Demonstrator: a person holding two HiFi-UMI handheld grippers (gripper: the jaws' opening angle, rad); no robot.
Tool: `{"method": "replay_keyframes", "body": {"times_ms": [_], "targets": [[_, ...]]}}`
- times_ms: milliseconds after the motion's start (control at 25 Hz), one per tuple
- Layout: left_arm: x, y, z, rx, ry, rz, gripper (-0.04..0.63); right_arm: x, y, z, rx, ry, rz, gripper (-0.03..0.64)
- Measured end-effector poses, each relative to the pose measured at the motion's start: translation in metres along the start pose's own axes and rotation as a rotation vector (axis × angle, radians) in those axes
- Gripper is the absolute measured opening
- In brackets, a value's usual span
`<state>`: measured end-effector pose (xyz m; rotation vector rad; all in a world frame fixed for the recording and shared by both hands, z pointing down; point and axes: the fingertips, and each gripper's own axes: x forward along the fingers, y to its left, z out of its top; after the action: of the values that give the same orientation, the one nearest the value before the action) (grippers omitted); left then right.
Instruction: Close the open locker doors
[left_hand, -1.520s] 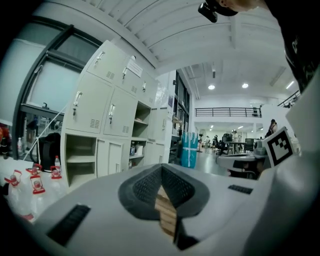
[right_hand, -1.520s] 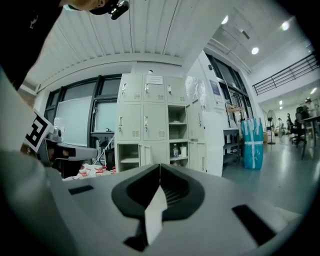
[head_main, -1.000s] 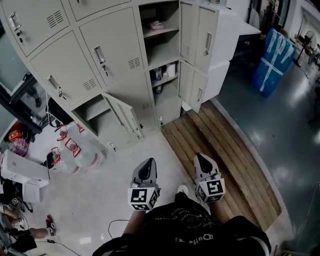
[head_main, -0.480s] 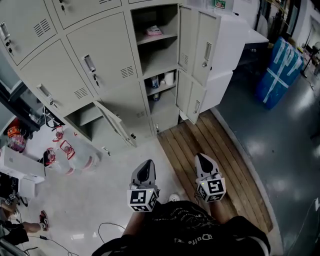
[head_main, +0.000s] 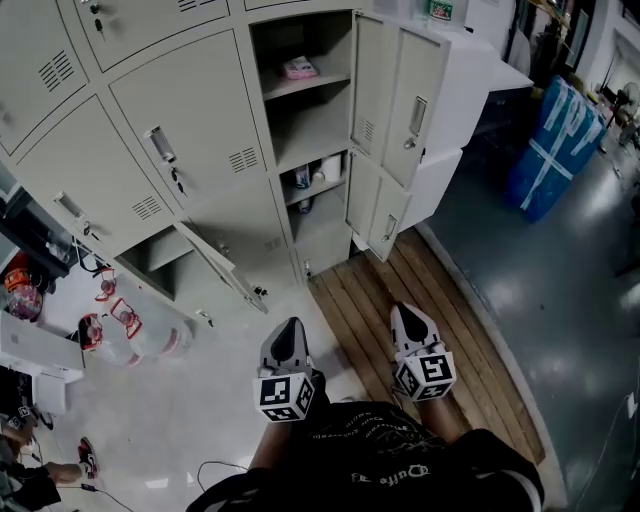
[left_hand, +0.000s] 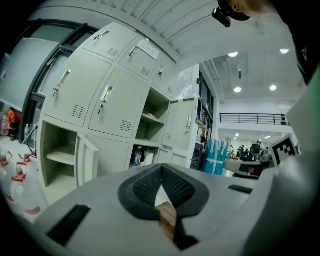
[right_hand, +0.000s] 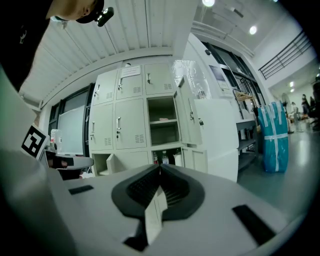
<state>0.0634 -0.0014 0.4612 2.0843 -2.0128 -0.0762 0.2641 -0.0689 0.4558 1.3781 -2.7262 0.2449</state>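
The grey locker bank (head_main: 180, 140) stands ahead of me with three doors open. A tall upper door (head_main: 400, 90) and a smaller door below it (head_main: 385, 220) swing out at the right column. A low door (head_main: 225, 268) hangs ajar at the bottom left compartment (left_hand: 60, 155). The same open doors show in the right gripper view, the tall one (right_hand: 186, 117) beside shelves holding bottles. My left gripper (head_main: 292, 325) and right gripper (head_main: 403, 312) are held low in front of me, well short of the lockers. Both are shut with nothing between the pads (left_hand: 145, 182) (right_hand: 172, 187).
A wooden pallet floor (head_main: 430, 300) runs from the right lockers toward me. Packs of water bottles (head_main: 130, 335) sit on the floor at the left, near a white box (head_main: 30, 350). A blue wrapped bundle (head_main: 560, 140) stands at the far right. A cable (head_main: 215, 468) lies by my feet.
The lockers have slid left and slightly larger in the head view as I step nearer. Both grippers keep their place in front of me and stay shut.
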Motion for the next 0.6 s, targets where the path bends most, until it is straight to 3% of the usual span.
{"method": "replay_keyframes", "body": {"times_ms": [160, 600], "targets": [[0.041, 0.014, 0.008, 0.071, 0.025, -0.045, 0.008, 0.036, -0.013, 0.012, -0.003, -0.014, -0.047, 0.006], [0.132, 0.066, 0.036, 0.108, 0.054, -0.162, 0.008, 0.136, -0.011, 0.027, 0.023, -0.041, -0.145, 0.006]]}}
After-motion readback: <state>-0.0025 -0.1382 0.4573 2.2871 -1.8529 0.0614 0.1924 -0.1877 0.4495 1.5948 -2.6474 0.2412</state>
